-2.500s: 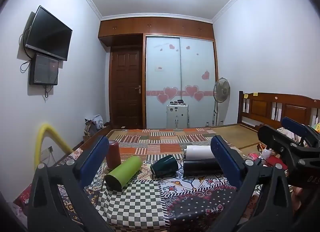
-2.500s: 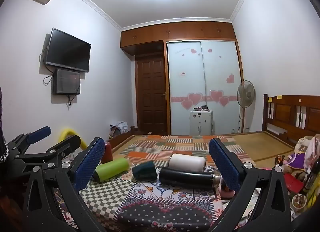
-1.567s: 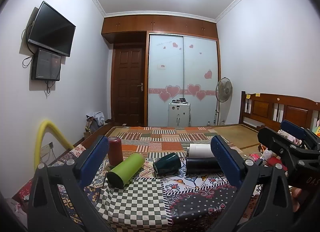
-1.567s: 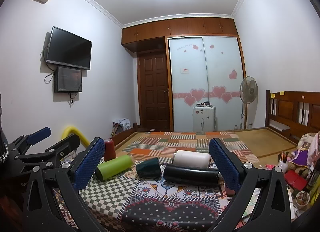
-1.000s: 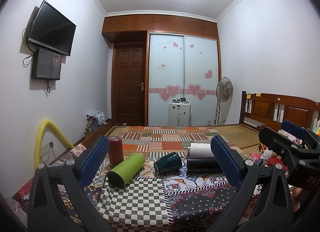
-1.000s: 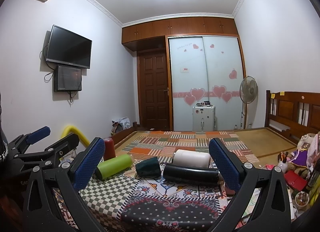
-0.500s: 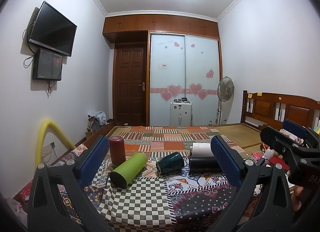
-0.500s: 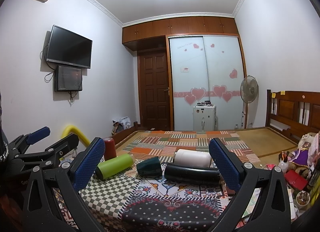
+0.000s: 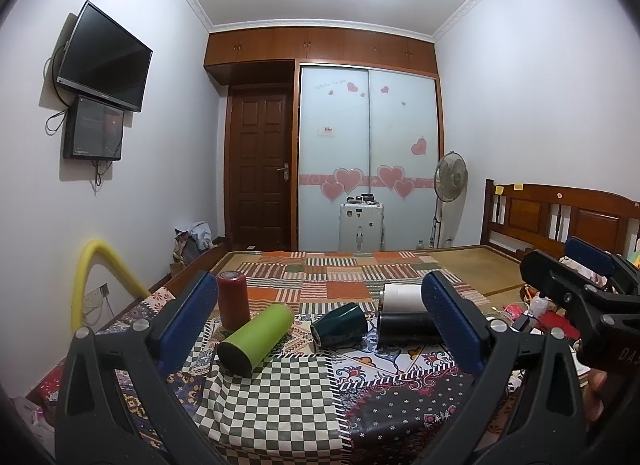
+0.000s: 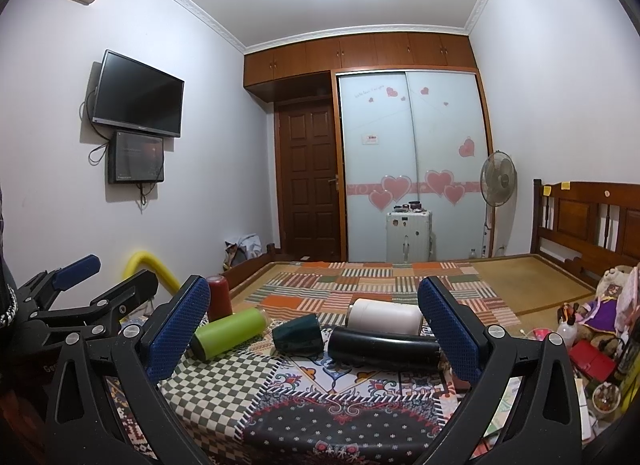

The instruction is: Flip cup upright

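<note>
Several cups lie on a patterned tablecloth (image 9: pixel 276 397). A green tumbler (image 9: pixel 256 333) (image 10: pixel 230 331), a dark green cup (image 9: pixel 340 324) (image 10: pixel 299 333), a black flask (image 9: pixel 408 328) (image 10: pixel 384 347) and a white cup (image 9: pixel 402 298) (image 10: pixel 384 319) lie on their sides. A dark red cup (image 9: pixel 233 299) (image 10: pixel 219 297) stands on end at the back left. My left gripper (image 9: pixel 320 321) is open and empty, short of the cups. My right gripper (image 10: pixel 314 329) is open and empty too. Each gripper shows at the edge of the other's view.
The table stands against a bed with a patchwork cover (image 9: pixel 336 277) and a wooden headboard (image 9: pixel 560 217). Clutter and a red box (image 10: pixel 592 359) lie at the right. A yellow foam tube (image 9: pixel 92 277) arches at the left wall.
Both grippers have drifted slightly, so the cups sit a little differently in view. The cups themselves have not moved and both jaws stay open.
</note>
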Motion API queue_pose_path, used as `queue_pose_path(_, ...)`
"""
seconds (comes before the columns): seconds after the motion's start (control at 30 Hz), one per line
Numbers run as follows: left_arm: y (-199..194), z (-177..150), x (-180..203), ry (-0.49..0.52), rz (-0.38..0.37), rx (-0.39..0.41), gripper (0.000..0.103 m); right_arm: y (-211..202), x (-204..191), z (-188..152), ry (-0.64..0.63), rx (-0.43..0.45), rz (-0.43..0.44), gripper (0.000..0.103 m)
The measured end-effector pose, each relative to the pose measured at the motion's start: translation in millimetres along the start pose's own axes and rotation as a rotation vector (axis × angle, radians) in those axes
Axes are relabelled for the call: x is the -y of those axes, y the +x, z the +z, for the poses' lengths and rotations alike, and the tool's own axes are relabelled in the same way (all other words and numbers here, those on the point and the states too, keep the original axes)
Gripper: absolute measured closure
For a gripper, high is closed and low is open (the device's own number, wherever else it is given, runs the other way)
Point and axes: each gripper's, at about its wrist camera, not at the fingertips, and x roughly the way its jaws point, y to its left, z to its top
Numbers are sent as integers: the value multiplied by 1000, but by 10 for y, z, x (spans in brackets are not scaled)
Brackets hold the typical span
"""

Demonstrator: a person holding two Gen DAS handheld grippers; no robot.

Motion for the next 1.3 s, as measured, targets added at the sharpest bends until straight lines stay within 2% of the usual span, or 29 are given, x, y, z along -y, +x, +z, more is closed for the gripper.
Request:
queue_pose_path(0.43, 94, -18, -20, 7, 10, -17, 0, 89, -2, -3, 3, -17, 8, 0)
queue_pose_path(0.63, 424, -36, -187, -1, -8, -96, 0, 238, 11, -43, -3, -40, 2, 0)
queue_pose_path(0.87, 1149, -133, -462, 47, 25, -270, 0, 581, 74, -111, -29, -82, -17, 0)
queue_pose_path(1.0, 1611, -287, -628, 72, 44, -375, 6, 879, 124, -177, -24, -134, 3, 0)
queue_pose_path(1.3, 2649, -699, -938, 83, 0, -654, 12, 1411, 218, -377, 1, -240, 30, 0)
